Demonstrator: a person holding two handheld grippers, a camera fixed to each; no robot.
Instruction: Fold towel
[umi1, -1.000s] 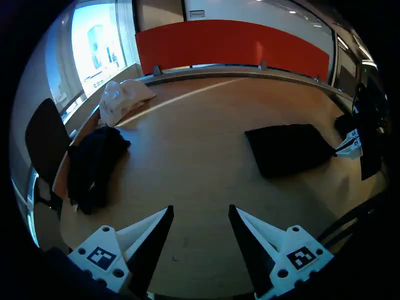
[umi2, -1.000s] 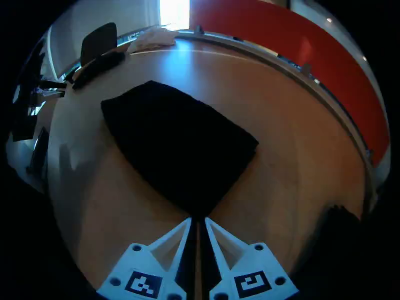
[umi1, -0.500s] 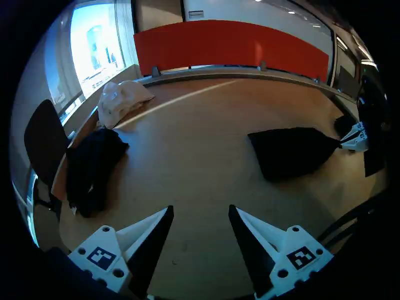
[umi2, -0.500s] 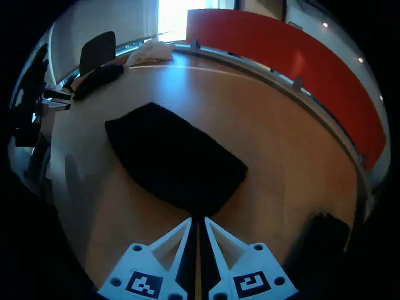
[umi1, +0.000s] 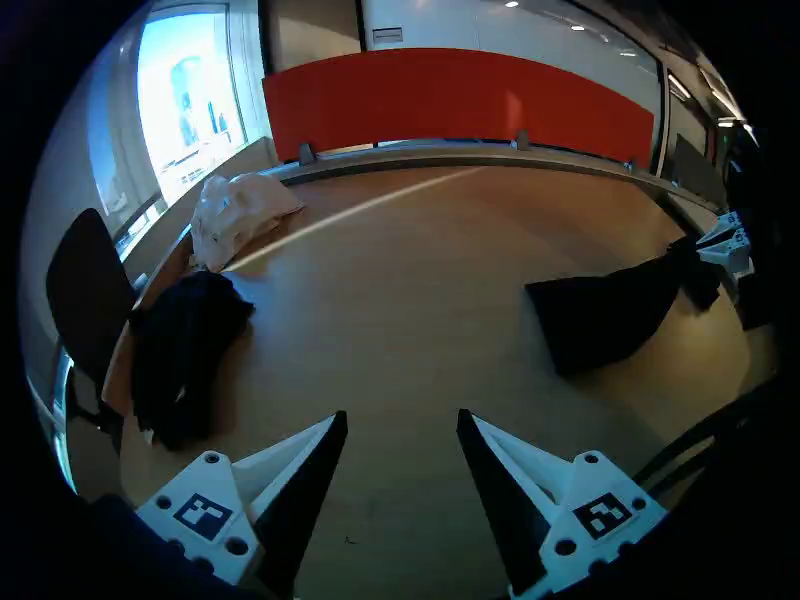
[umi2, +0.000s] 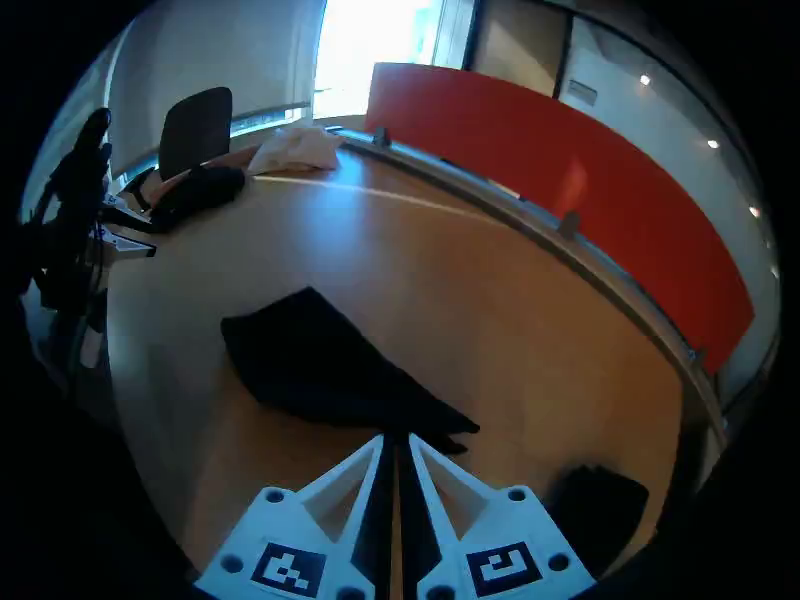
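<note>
On the wooden table (umi1: 400, 260), my right gripper (umi2: 397, 470) is clamped on one corner of the black towel (umi2: 320, 370), holding it off the surface. My left gripper (umi1: 400, 480) hangs wide apart, well away from it. Step in hand, by my judgement: carrying the corner over. The next move calls for laying it squarely on the opposite edge.

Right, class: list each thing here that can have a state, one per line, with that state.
black towel: one corner lifted, the rest on the table.
right gripper: shut on the black towel's corner.
left gripper: open, holding nothing.
dark garment: crumpled in a heap.
white cloth: bunched up.
</note>
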